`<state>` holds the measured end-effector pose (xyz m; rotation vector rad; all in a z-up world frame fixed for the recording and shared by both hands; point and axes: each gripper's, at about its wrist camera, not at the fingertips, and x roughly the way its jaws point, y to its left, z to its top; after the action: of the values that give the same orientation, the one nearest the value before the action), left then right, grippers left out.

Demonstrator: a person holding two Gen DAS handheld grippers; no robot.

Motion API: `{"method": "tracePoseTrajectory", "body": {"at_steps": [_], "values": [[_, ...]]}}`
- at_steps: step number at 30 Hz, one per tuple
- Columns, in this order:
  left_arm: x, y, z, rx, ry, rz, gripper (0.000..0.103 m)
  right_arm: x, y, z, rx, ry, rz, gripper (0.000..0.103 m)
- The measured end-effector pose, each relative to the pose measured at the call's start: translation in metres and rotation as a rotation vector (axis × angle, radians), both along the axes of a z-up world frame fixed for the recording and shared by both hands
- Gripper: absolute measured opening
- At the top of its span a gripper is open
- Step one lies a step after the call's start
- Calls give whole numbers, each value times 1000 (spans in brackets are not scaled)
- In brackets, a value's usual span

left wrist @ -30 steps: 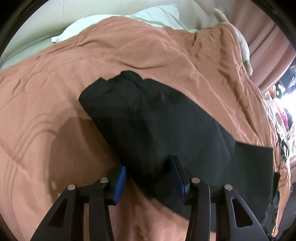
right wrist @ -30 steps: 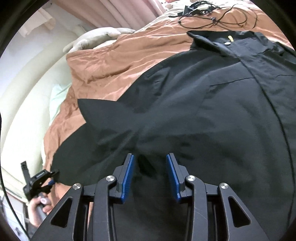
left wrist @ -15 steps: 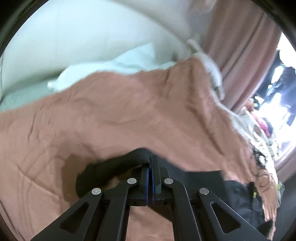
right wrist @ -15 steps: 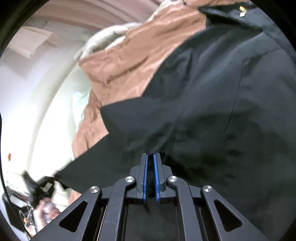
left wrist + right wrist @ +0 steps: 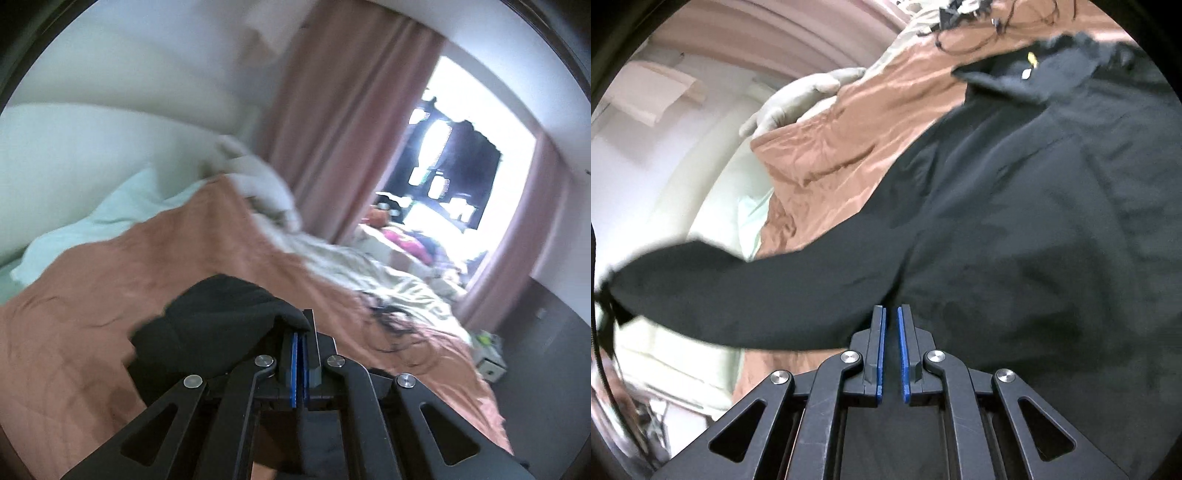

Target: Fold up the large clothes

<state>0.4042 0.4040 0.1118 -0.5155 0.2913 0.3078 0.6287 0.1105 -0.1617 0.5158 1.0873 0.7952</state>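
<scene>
My left gripper point(image 5: 300, 334) is lifted above the bed and points a little downward across it, its 2 blue pads pressed together on a fold of the black shirt point(image 5: 218, 317); the cloth bunches just left of the fingertips and drapes over the left finger, hanging clear of the rust-brown quilt point(image 5: 110, 295) below; beyond it lie a pale green pillow point(image 5: 92, 229) at the far left, a rumpled cream blanket point(image 5: 351, 266) along the quilt's far edge, a tangle of black cable point(image 5: 391, 325) on the quilt, then pink curtains point(image 5: 347, 122) and a bright window point(image 5: 454, 177) to the right.

My right gripper point(image 5: 890, 325) tilts down over the body of the same shirt point(image 5: 1015, 229), its jaws narrow, a slim gap left between the pads, and they have just been opening a touch; the fabric sits at the tips, but I cannot tell for sure that they pinch it; a sleeve point(image 5: 720, 291) stretches taut from the tips away to the far left edge, raised off the quilt point(image 5: 849, 140); the collar point(image 5: 1008, 74) lies up ahead, and black cable point(image 5: 979, 33) rests on the quilt past it; a grey-white pillow point(image 5: 801, 96) pokes out beyond the quilt's corner.
</scene>
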Motion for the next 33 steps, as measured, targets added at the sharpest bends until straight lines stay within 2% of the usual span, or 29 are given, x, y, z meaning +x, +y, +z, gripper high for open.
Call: {"method": "tracePoseTrajectory", "body": {"at_steps": [1,2,4,9,11,13,16,20,25,31,33], "values": [[8,-14,8,5,-9,-29,1,-1,-12,4,-6,-14,-13,18],[15,-26,14,10,-13,-55,1,-3,-26,9,-9,-27,-33,32],[28,-50,24,18,-20,-103,1,-8,-58,18,1,-56,-91,42],[63,-105,40,31,-21,-215,1,-21,-122,26,-23,-77,-183,44],[76,-129,44,38,-20,-256,1,-22,-146,26,-30,-69,-227,55],[90,-149,43,43,-19,-300,1,-24,-169,25,-37,-69,-279,61],[106,-183,38,55,-2,-357,1,-22,-194,21,-72,-72,-341,61],[130,-213,15,49,36,-428,1,-7,-217,15,-46,-50,-386,61],[162,-246,-25,28,91,-511,1,3,-238,5,-17,-14,-425,61],[197,-290,-78,-15,171,-603,1,12,-276,-1,-22,18,-529,61],[208,-307,-100,-41,233,-629,2,15,-286,-4,-17,35,-559,61]]}}
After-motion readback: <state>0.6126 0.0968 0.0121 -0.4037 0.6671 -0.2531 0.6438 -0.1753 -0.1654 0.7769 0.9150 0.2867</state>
